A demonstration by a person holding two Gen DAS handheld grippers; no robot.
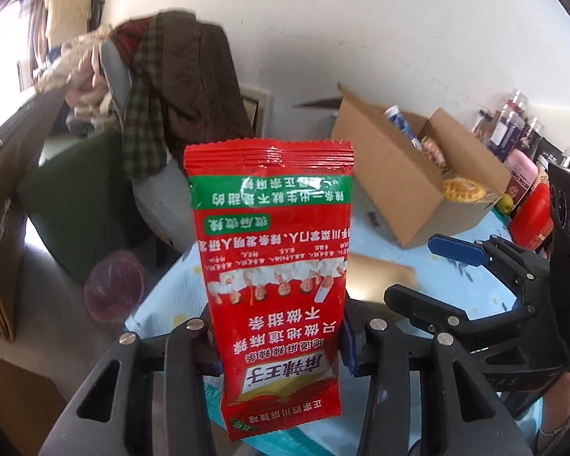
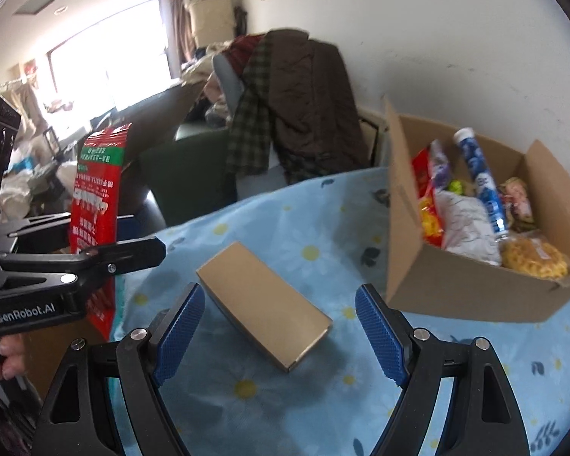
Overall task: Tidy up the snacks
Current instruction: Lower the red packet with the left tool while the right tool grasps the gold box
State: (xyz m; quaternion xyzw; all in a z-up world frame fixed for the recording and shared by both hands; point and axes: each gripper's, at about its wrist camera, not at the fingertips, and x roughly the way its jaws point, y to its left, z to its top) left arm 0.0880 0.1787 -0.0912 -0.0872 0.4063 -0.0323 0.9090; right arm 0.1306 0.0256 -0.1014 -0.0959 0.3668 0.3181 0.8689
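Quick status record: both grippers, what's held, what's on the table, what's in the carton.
left gripper: shut on red snack packet, held upright above the table edge
right gripper: open, empty, pointing at small brown box
small brown box: closed, lying on floral tablecloth
carton: open, holds snack bags and a blue tube

lived-in home – coats [image 2: 304, 106] over chair, floral tablecloth [image 2: 285, 228]

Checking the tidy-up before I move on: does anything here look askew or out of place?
The red snack packet is upside down in the left gripper. A small brown box lies askew on the tablecloth, outside the cardboard box of snacks.
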